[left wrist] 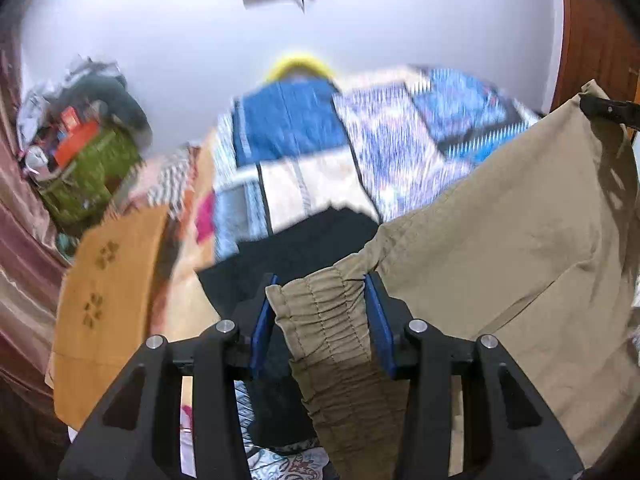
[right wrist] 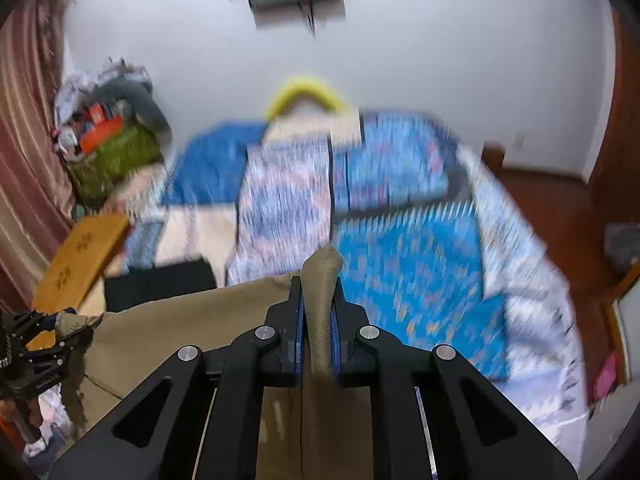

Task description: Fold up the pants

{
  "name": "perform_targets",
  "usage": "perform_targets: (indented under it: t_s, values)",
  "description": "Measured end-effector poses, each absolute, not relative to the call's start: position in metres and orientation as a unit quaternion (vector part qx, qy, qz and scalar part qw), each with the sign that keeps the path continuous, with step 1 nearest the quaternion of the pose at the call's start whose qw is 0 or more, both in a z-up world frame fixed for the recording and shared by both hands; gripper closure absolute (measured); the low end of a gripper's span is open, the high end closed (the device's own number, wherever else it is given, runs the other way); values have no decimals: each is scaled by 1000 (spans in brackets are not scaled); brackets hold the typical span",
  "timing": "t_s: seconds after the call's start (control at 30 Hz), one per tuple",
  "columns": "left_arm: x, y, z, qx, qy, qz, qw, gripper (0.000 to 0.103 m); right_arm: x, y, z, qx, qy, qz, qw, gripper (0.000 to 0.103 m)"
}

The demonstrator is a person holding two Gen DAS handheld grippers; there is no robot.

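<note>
Khaki pants (left wrist: pixel 500 248) hang in the air above the bed, stretched between my two grippers. My left gripper (left wrist: pixel 320 316) is shut on the gathered elastic waistband (left wrist: pixel 332 328) of the pants. My right gripper (right wrist: pixel 318 320) is shut on a bunched end of the same pants (right wrist: pixel 320 300). In the right wrist view the cloth (right wrist: pixel 180 320) spans left to the left gripper (right wrist: pixel 52 332). In the left wrist view the right gripper (left wrist: pixel 608 110) shows at the upper right edge, holding the cloth's far corner.
A bed with a blue patterned quilt (right wrist: pixel 400 272) lies below. A folded black garment (left wrist: pixel 296 248) lies on it near the left gripper. An orange board (left wrist: pixel 108 292), a cluttered green bag (left wrist: pixel 92 168) and a curtain (right wrist: pixel 28 152) stand left. Wooden floor (right wrist: pixel 560 208) is right.
</note>
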State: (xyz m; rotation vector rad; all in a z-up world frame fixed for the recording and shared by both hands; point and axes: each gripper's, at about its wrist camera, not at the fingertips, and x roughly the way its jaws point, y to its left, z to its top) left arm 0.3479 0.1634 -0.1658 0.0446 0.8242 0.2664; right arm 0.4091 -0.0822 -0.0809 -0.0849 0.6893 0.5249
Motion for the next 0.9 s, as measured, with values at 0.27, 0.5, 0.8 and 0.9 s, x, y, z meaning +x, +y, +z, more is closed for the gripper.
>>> perform_targets:
  t_s: [0.27,0.5,0.8,0.9]
  values:
    - [301,155,-118,-2,371,101,923,60,352,-108,-17,-31,274,277,920,94]
    - [249,135,-117,-2,372,58,926,60,306,-136,-29,-34,293,283,913,94]
    - [194,110,-138,-4,391,23,920,60,238,-173,-57,-54,335,293,894,93]
    - [181,110,-146,-19,399,16,916,59,220,-183,-67,-53,348,291,889,92]
